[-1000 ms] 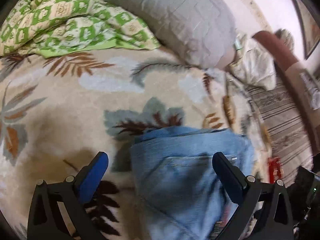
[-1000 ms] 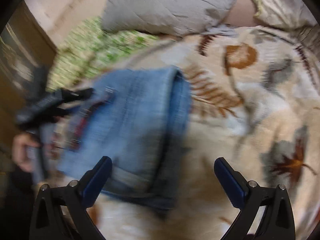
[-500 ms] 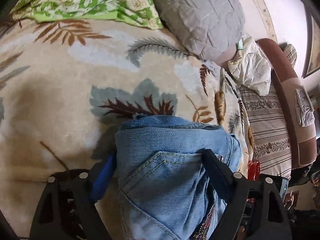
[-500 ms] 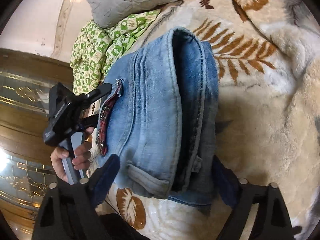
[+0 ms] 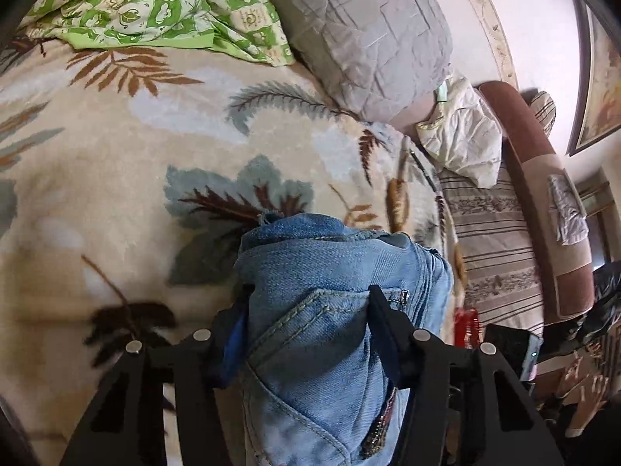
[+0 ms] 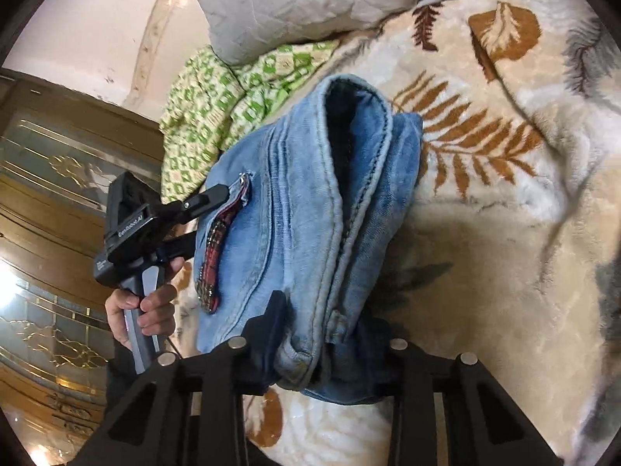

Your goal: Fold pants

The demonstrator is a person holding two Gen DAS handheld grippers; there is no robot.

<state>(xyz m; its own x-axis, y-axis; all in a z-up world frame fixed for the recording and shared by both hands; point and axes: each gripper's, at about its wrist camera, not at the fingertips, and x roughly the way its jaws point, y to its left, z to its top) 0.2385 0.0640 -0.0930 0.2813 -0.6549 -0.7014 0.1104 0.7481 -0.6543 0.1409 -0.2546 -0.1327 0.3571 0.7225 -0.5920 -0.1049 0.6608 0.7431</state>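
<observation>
Cream plush bedding with a pattern of brown ferns and grey-blue leaves fills the left wrist view: this blanket (image 5: 128,178) covers a bed. At its far edge lie a green checked quilt (image 5: 163,7) and a grey quilted pillow (image 5: 361,35), with a crumpled white cloth (image 5: 462,143) beside the pillow. Further right stands a striped sofa (image 5: 496,248) with a brown backrest. The folded blue jeans (image 5: 333,272) sit in the lower middle, back pocket up. The left gripper (image 5: 310,334) straddles the near end of the bundle; its jaws are closing, and both pads already press into the denim on either side of the pocket.

From the right wrist view, a pale wall and a wooden cabinet with glass panels (image 6: 50,209) show on the left. The jeans (image 6: 310,202) appear as a thick folded bundle on the blanket (image 6: 504,233), layers stacked and a darker inner fold open at the far end. A strip of red plaid lining (image 6: 213,256) shows along the left edge. The right gripper (image 6: 330,334) has the near corner of the bundle, by a belt loop, between its jaws, which are closing narrow and pinch the denim. At the left edge of the jeans the left gripper (image 6: 233,198) grips the fabric, held by a hand (image 6: 143,310) around its grey handle.
</observation>
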